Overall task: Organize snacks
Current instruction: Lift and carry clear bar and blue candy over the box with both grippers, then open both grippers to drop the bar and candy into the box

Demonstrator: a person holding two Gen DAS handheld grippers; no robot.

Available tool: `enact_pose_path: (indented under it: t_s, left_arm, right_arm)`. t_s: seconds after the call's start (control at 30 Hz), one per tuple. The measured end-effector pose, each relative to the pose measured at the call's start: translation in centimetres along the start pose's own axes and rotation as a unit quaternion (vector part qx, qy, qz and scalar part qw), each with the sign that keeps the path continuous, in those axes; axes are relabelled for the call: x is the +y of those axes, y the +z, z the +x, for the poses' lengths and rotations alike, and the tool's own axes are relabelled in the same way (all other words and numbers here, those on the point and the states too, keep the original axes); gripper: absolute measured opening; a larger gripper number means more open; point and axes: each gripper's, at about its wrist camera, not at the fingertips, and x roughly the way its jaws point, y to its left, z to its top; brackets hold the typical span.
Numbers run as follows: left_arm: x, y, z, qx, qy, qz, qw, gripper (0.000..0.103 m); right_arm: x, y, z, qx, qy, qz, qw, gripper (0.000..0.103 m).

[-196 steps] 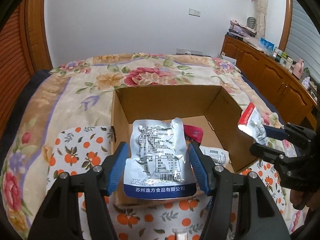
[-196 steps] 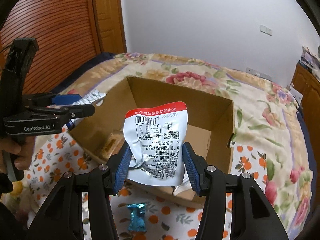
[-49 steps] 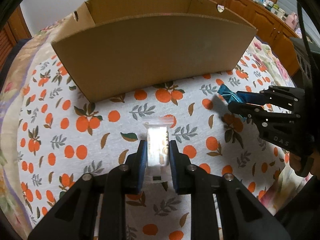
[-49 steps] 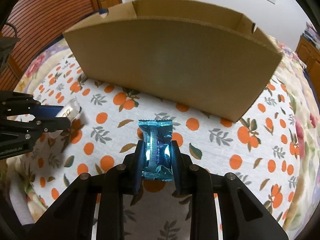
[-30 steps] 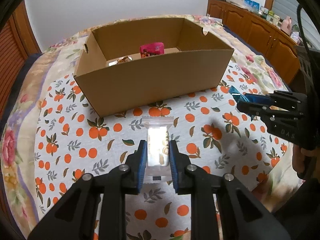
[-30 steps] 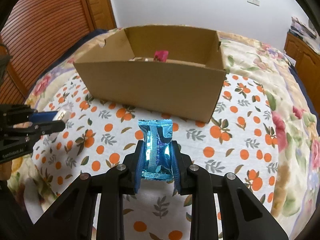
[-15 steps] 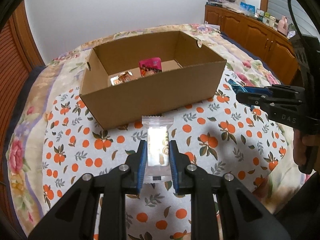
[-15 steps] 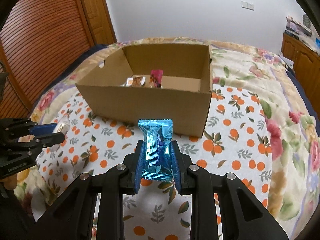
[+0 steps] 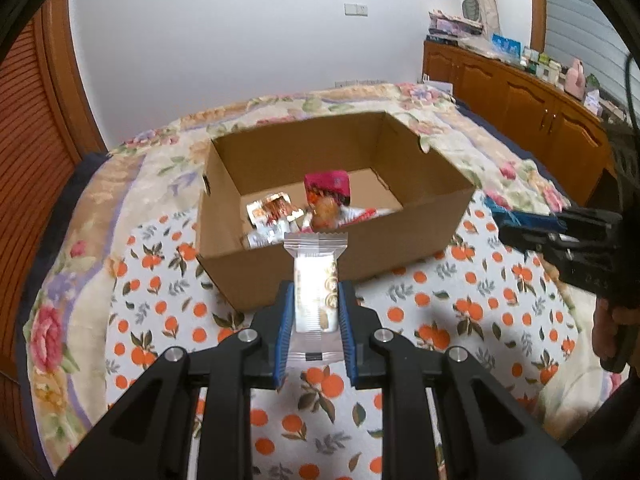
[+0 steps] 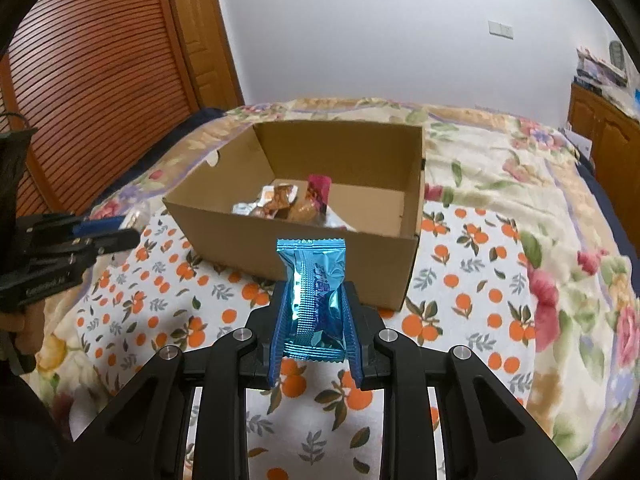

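My left gripper is shut on a small clear and white snack packet, held upright above the orange-print cloth. My right gripper is shut on a shiny blue snack packet. Both hover in front of the open cardboard box, seen also in the right wrist view as the box. Inside it lie a pink packet, a silver and orange packet and other wrappers. The right gripper shows at the left view's right edge; the left gripper shows at the right view's left edge.
The box stands on an orange-print cloth spread over a floral bedspread. A wooden slatted wardrobe rises on the left and a wooden cabinet with small items runs along the right wall. A person's hand holds the right gripper.
Both grippers have risen with their packets, so the views now look down into the box and show its contents. Each grip is unchanged.
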Motion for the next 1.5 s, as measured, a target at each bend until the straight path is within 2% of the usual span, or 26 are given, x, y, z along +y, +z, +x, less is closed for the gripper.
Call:
enact_pose_path:
  t_s: [0.4, 0.63, 1.03, 1.27, 1.5]
  left_arm:
    - [1.3, 4.1, 1.0, -0.031, -0.008, -0.018, 0.9993, 0.019]
    - [2.7, 6.8, 3.5, -0.035, -0.018, -0.026, 0.9989, 0.019]
    - [5.7, 8.3, 8.9, -0.003, -0.040, -0.042, 0.9983, 0.019]
    - [5.7, 7.9, 11.9, 0.030, -0.053, -0.043, 0.9972, 0.019]
    - [4.8, 6.7, 13.7, 0.065, -0.067, -0.038, 0.9949, 0.020]
  right_arm:
    - [0.7, 3.8, -0.3, -0.030, -0.003, -0.018, 0.999, 0.024]
    - [0.7, 7.0, 0.8, -0.029, -0.017, -0.037, 0.999, 0.024]
    - [0.2, 10.1, 6.5, -0.003, -0.031, -0.045, 0.999, 0.024]
    - [0.3, 9.9, 10.9, 0.031, -0.032, -0.059, 0.997, 0.024]
    - [0.4, 9.1, 14.4, 0.061, -0.017, -0.041, 0.997, 0.024]
